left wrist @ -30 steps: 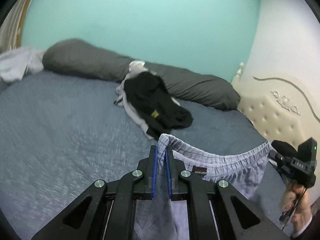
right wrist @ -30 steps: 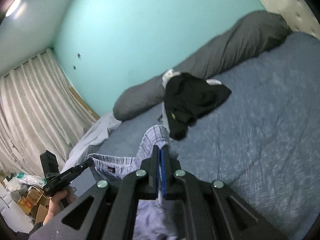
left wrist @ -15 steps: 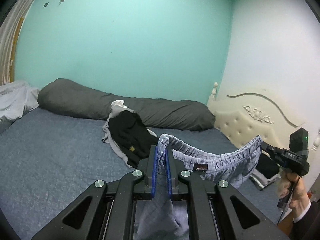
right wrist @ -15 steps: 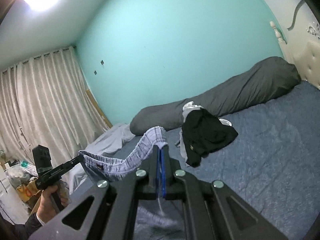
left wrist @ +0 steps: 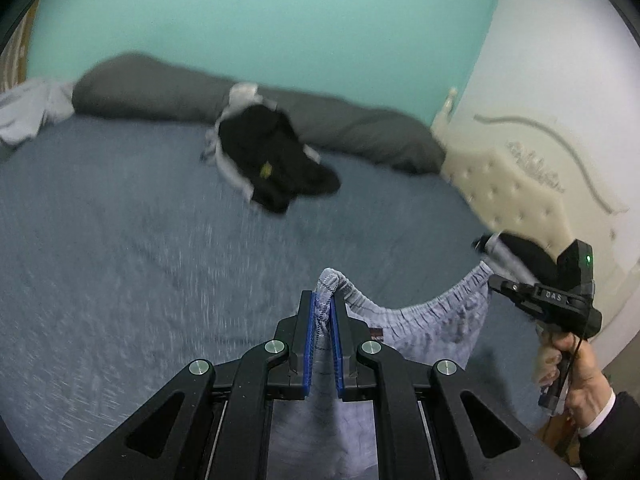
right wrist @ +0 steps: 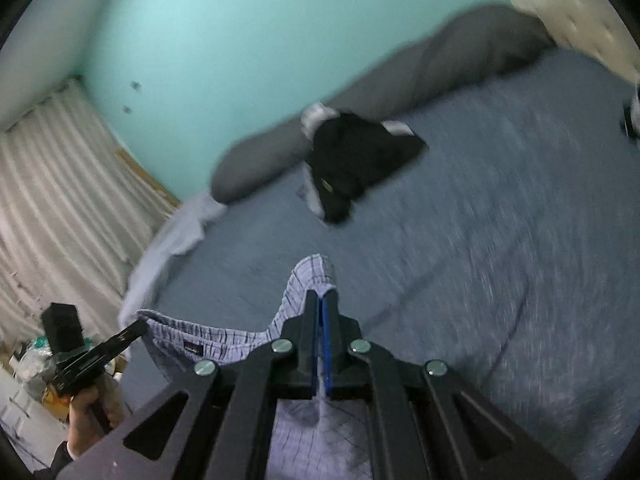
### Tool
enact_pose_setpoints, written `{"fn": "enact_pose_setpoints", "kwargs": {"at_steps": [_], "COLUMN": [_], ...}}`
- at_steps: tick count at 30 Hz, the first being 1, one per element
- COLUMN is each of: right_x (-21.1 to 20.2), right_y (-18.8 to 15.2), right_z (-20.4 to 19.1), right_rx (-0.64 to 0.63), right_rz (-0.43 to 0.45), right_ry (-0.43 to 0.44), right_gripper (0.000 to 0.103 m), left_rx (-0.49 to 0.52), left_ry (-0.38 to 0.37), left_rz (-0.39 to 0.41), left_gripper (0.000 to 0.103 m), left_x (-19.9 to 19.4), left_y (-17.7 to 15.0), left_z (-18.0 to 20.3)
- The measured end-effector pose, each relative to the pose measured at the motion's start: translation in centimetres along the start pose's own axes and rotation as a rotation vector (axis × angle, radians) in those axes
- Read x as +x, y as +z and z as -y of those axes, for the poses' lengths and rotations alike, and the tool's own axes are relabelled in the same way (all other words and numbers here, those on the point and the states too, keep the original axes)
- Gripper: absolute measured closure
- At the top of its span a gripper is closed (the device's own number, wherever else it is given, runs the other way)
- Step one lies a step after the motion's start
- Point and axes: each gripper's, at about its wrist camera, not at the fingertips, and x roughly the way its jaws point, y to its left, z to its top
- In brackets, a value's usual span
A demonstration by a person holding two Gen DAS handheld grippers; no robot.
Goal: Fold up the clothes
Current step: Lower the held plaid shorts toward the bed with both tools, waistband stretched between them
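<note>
I hold a pair of light blue plaid shorts [left wrist: 424, 320] by the waistband, stretched between both grippers above the blue bed [left wrist: 120, 240]. My left gripper [left wrist: 323, 300] is shut on one end of the waistband. My right gripper [right wrist: 320, 300] is shut on the other end; the shorts [right wrist: 224, 340] sag between them. The right gripper also shows at the right of the left wrist view [left wrist: 496, 280], and the left gripper at the lower left of the right wrist view [right wrist: 136, 326]. The frames are blurred by motion.
A pile of black and white clothes [left wrist: 272, 160] lies at the far middle of the bed, against a long grey pillow [left wrist: 360, 132]. A cream headboard [left wrist: 540, 184] is at the right. A pale sheet [right wrist: 172, 240] and curtains [right wrist: 48, 184] are at the left.
Both grippers have tilted back down toward the bed after swinging up half a second ago. The shorts stay held and stretched between them.
</note>
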Motion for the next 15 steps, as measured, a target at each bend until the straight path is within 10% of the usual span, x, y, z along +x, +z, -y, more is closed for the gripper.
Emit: {"fn": "enact_pose_setpoints", "kwargs": {"at_steps": [15], "right_x": [10.0], "right_y": [-1.1], "right_z": [8.5], "right_rx": [0.144], "right_rz": [-0.049], "right_ry": [-0.124], "right_gripper": [0.098], "left_rx": [-0.066], "left_ry": [-0.004], "left_rz": [-0.094], "left_gripper": [0.095], "left_x": [11.8], "left_y": [-1.7], "left_z": [-4.5]}}
